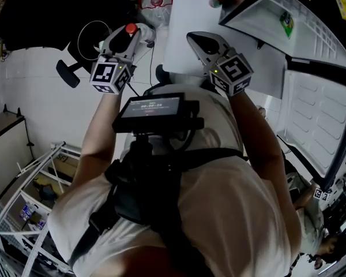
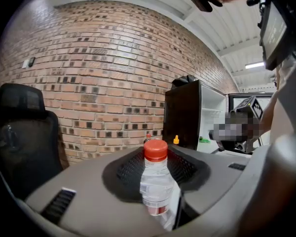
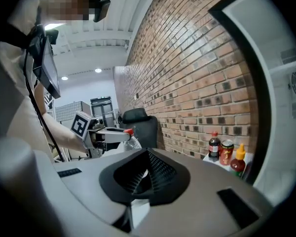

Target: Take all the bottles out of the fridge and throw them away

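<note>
A clear plastic bottle (image 2: 155, 181) with a red cap (image 1: 130, 29) stands upright between the jaws of my left gripper (image 2: 155, 168), which is shut on it. In the head view this gripper (image 1: 131, 32) is held out ahead at the left, away from the fridge. The right gripper view shows the same bottle (image 3: 129, 132) at the left. My right gripper (image 1: 197, 39) points at the white fridge side (image 1: 187, 27); its jaws (image 3: 147, 174) are together with nothing between them. The fridge (image 2: 187, 115) stands open, its door (image 1: 317, 120) swung out at the right.
A cola bottle (image 3: 214, 144), a can (image 3: 227, 152) and a sauce bottle (image 3: 238, 161) stand on the fridge top by the brick wall. A black office chair (image 1: 57, 10) is at the far left. A white metal rack (image 1: 34, 178) stands low left.
</note>
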Tool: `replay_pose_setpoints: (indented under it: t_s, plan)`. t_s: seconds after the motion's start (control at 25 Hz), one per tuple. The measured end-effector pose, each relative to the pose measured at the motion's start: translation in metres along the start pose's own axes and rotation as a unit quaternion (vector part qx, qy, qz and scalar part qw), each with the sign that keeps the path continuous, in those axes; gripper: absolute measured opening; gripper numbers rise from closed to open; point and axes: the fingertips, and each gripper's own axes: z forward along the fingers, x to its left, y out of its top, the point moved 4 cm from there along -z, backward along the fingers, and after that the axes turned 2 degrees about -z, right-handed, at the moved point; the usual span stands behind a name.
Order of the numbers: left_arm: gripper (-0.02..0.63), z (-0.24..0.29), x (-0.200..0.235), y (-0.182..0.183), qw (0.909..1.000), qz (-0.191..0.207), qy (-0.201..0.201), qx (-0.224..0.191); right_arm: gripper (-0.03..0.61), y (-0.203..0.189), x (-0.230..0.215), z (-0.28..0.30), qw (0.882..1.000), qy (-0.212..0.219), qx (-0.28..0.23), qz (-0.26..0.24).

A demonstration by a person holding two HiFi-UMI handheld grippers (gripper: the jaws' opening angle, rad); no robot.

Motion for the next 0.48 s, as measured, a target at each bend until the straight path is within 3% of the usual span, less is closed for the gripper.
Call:
replay_pose_setpoints:
  t_s: [0.48]
  plan:
    - [0.152,-0.046,0.087,-0.045,0.9983,-0.023,0.052,0.017,-0.012,-0.005,0.034,0.092,0.998,0.051,0.032,-0.004]
